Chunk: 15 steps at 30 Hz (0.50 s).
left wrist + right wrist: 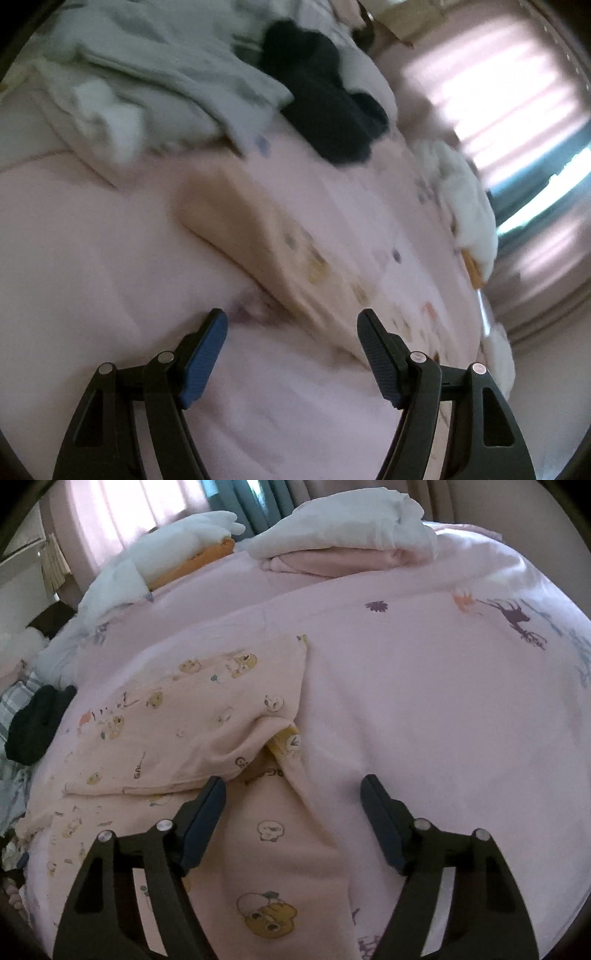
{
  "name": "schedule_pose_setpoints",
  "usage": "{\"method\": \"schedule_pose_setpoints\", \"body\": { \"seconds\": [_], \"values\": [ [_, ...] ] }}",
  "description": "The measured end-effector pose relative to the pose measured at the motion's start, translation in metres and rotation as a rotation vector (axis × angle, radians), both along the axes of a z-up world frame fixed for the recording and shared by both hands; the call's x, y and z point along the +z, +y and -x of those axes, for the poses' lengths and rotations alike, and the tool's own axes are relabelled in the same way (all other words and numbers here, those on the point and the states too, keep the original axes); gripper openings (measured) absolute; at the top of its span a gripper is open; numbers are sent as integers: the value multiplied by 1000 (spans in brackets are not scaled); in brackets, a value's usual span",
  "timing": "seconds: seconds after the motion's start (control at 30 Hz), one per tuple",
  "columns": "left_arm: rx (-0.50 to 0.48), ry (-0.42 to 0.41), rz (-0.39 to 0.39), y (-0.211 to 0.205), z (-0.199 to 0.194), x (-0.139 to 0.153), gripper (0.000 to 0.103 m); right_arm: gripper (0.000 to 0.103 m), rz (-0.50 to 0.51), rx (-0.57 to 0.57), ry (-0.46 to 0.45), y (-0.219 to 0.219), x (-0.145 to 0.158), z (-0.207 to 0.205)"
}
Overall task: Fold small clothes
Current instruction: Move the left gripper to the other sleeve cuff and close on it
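Observation:
A small pale peach garment printed with cartoon bears lies partly folded on the pink bedspread; one part of it runs down between my right fingers. My right gripper hovers just above that garment, open, its pads touching nothing. In the left wrist view the same garment is a blurred peach band across the bed. My left gripper stands open over the garment's near end, nothing between its fingers.
A dark navy garment and pale grey-green clothes lie heaped at the far side. White plush toys rest by the bed edge, near bright curtains. Folded white and pink bedding lies at the bed's far end.

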State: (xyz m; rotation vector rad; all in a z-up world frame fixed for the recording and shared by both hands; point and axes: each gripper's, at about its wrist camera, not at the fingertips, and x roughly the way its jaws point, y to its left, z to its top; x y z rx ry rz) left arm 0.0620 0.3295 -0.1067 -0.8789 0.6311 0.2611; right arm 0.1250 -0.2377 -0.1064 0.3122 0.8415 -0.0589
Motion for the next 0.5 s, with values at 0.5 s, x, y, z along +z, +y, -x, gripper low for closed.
{"method": "schedule_pose_setpoints", "body": {
  "seconds": [0.5],
  "values": [
    [201,-82,153,49,13,-16,47,73,-171,-10,-61,-18,-8,12]
  ]
}}
